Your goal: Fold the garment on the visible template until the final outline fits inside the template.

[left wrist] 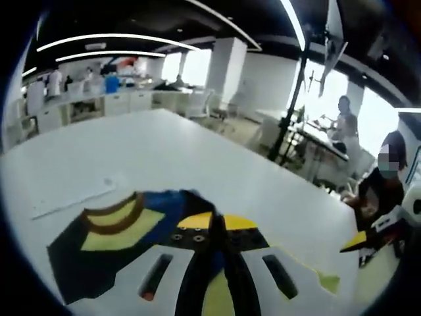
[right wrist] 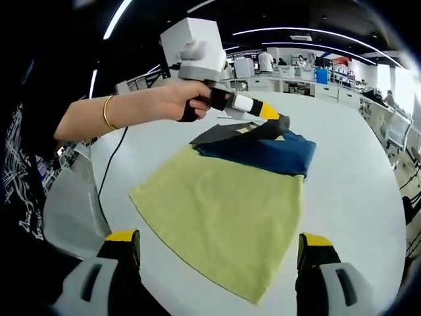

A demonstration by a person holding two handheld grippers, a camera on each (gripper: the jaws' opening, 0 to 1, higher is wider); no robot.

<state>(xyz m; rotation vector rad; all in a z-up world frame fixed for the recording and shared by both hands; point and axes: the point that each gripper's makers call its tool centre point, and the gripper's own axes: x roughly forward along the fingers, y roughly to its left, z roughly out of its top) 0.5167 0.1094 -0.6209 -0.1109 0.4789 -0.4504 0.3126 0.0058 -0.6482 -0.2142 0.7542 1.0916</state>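
Note:
The garment lies spread on the white table [right wrist: 355, 191]: a broad yellow-green part [right wrist: 223, 210] near me, a blue part [right wrist: 263, 153] and a black part [right wrist: 217, 135] at its far end. My left gripper [right wrist: 268, 124], held in a hand, is shut on the fabric at that far end. In the left gripper view the jaws [left wrist: 210, 227] meet on the blue, black and yellow cloth [left wrist: 125, 227]. My right gripper [right wrist: 217, 250] hovers over the near edge of the yellow-green part, jaws wide apart, nothing between them. One of its yellow tips [left wrist: 360, 241] shows at the right.
A person's forearm with a gold bangle [right wrist: 107, 112] reaches in from the left, and a black cable [right wrist: 112, 164] hangs over the table's edge. A grey chair [right wrist: 69, 210] stands beside the table. A black stand [left wrist: 289, 112] and seated people [left wrist: 345, 122] are beyond the far side.

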